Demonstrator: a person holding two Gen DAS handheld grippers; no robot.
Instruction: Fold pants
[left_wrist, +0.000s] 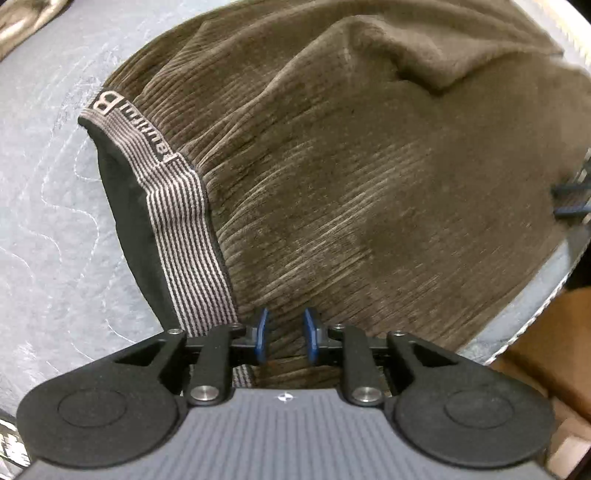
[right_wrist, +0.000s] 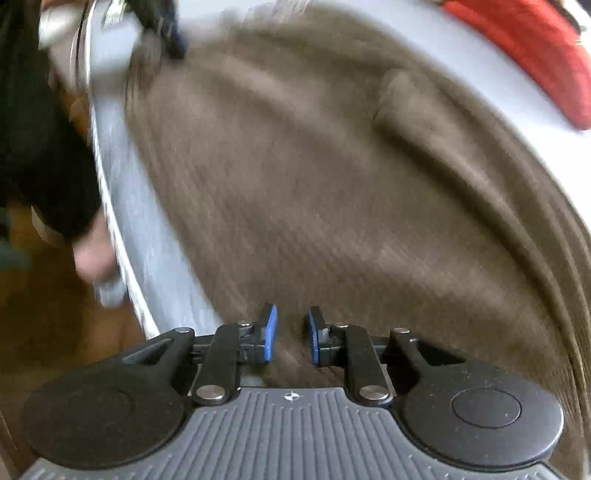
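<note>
Directly ahead of the left gripper (left_wrist: 284, 334) lie the brown corduroy pants (left_wrist: 351, 177), spread over a pale grey quilted surface (left_wrist: 48, 206) and filling most of the left wrist view. Its blue-padded fingers stand a little apart, over the near edge of the cloth, with brown fabric showing in the gap between them; whether the pads actually press that cloth cannot be told. Just to the left of this gripper runs the striped elastic waistband (left_wrist: 181, 225), curving away from the fingers toward the far left, with lettering woven into its far end and dark lining beside it. Farther ahead and to the right, the cloth rises in a soft fold (left_wrist: 417, 62). At the far right edge of the same view, a bit of blue and black hardware shows over the cloth, too blurred to name surely. From the right wrist view, heavily smeared by motion, the right gripper (right_wrist: 291, 334) likewise has its blue fingers parted with a narrow gap, brown corduroy beneath and between them; contact cannot be judged there either. Ahead and to its right, beyond the pants, sits a red object (right_wrist: 532, 55) on the grey surface.
</note>
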